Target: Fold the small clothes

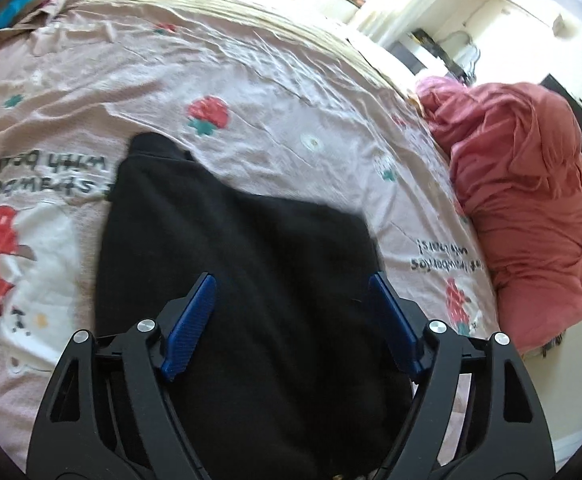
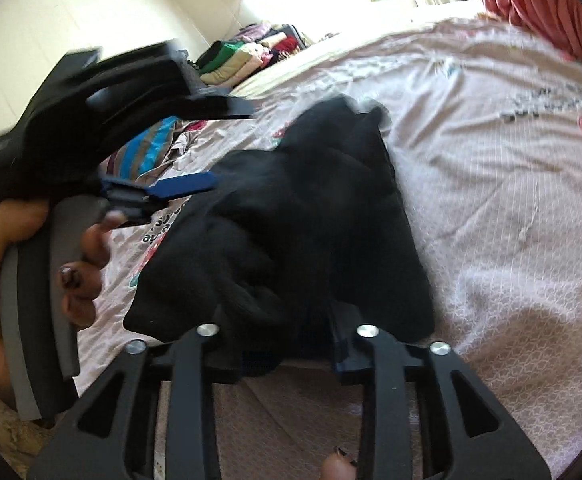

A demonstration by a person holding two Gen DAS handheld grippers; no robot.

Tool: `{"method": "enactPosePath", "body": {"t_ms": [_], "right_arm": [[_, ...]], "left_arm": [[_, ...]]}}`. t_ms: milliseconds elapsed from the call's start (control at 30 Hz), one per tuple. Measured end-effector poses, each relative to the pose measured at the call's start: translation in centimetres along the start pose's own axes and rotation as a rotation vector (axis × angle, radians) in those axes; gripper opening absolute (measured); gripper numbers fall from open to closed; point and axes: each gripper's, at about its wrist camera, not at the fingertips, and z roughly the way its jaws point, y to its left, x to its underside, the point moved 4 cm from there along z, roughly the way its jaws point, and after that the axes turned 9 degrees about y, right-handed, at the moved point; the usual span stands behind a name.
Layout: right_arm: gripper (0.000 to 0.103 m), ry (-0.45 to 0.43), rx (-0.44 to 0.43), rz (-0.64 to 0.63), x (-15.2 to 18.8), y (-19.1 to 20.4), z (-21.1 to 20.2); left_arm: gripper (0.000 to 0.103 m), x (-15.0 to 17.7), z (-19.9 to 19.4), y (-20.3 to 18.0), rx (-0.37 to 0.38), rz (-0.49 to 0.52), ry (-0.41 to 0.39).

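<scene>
black garment (image 1: 231, 280) on bed (image 1: 291, 92), left hand-held gripper (image 1: 291, 304) spread wide above it, right hand-held gripper (image 2: 287, 332) clamped on its 6 o'clock edge (blurry)

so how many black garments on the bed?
1: a black garment bunched on the strawberry-print bedsheet, between both claws. Folds may hide another.

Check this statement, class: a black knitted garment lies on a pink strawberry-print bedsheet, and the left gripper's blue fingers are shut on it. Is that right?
Not quite. The left wrist view shows the left gripper open, its blue fingers spread wide apart above the black knitted garment. The garment does lie on the pink strawberry-print bedsheet.
</scene>
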Motion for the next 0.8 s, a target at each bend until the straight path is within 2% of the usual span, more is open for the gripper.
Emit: {"method": "enactPosePath", "body": {"t_ms": [100,167,233,333,467,600,633,667,700,733,800], "right_arm": [[0.042,0.063,-0.058,0.025,-0.2,-0.6,0.0],[0.060,0.098,-0.122,0.035,-0.6,-0.8,-0.3],[0.070,0.123,-0.184,0.058,-1.4,-1.1,-0.8],[0.071,0.197,-0.251,0.082,-3.5,-1.7,-0.9],[0.072,0.268,-0.242,0.089,-6.3,-2.2,0.0],[0.072,0.282,-0.191,0.096,-8.6,-3.2,1.7],[0.067,0.283,-0.191,0.099,-8.9,-3.4,2.2],[0.050,0.273,-0.175,0.100,-9.3,-3.4,2.6],[0.041,0.271,-0.155,0.098,-9.6,-3.5,2.9],[0.025,0.270,-0.140,0.082,-9.9,-3.2,3.1],[0.019,0.248,-0.135,0.032,-10.0,-2.5,3.1]], "left_arm": [[0.071,0.1,-1.4,1.8,0.000,-0.037,-0.034],[0.071,0.5,-2.1,3.2,-0.040,-0.047,-0.050],[0.071,1.2,-2.4,4.2,-0.069,-0.044,-0.055],[0.071,2.2,-2.4,5.2,-0.096,-0.033,-0.048],[0.071,3.0,-2.0,5.7,-0.118,-0.008,-0.033],[0.071,3.6,-1.4,6.1,-0.123,0.003,-0.015],[0.071,3.7,-1.3,6.1,-0.122,0.007,-0.012],[0.071,3.7,-1.3,6.2,-0.125,0.009,-0.011],[0.071,3.8,-1.3,6.3,-0.127,0.011,-0.011],[0.071,3.8,-1.5,6.4,-0.132,0.016,-0.012],[0.071,3.8,-1.8,6.4,-0.157,0.033,-0.021]]}}
